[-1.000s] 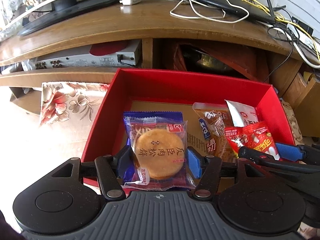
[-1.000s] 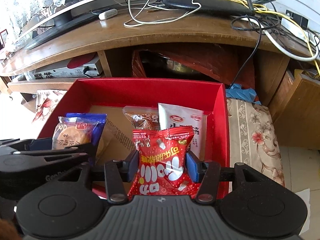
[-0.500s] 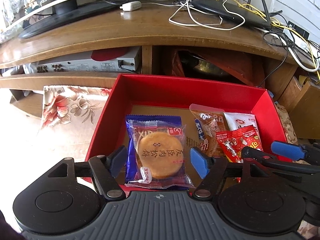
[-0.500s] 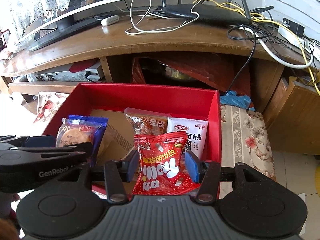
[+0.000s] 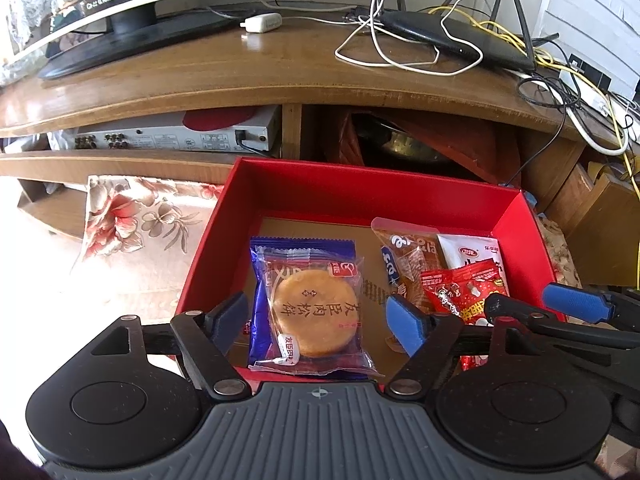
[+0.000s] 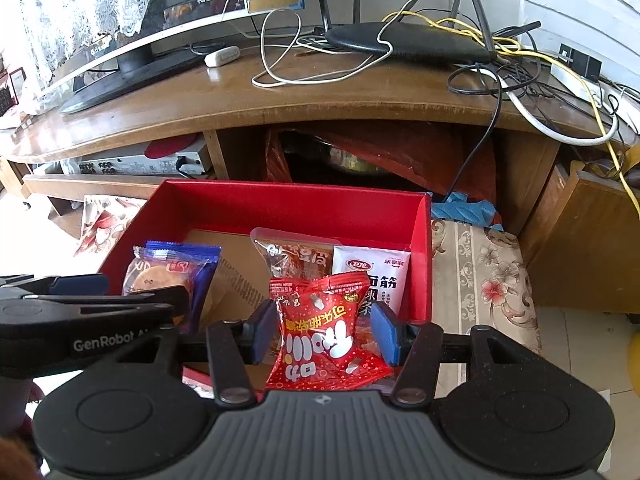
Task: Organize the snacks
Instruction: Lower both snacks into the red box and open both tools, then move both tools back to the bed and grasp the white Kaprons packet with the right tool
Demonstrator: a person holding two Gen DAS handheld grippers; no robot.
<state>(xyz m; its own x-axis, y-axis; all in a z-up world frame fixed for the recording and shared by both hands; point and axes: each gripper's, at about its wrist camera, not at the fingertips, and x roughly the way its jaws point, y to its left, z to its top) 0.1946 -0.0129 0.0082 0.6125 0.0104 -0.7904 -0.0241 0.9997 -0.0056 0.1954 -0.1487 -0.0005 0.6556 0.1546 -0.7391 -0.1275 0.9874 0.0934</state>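
Observation:
A red box (image 5: 360,196) stands on a floral cloth below a wooden TV stand. In its left half lies a round cake in a blue-and-clear packet (image 5: 312,312), flat on the cardboard floor. My left gripper (image 5: 316,308) straddles it and its jaws are opening, with both blue pads clear of the wrapper. A red snack packet (image 6: 324,328) rests in the box's right half. My right gripper (image 6: 323,320) has its pads close on either side of the packet, not pressing it. Behind it lie a brown clear packet (image 6: 296,256) and a white packet (image 6: 372,276).
The TV stand (image 5: 240,80) carries a TV base (image 5: 132,36), a black router (image 5: 456,40) and loose cables. A silver player (image 5: 172,138) sits on the shelf behind the box. Floral cloth (image 6: 480,280) lies right of the box, with a wooden cabinet (image 6: 592,240) beyond.
The left jaws have spread off the cake packet, which now lies in the box. The red packet has slipped lower between the right pads and rests in the box.

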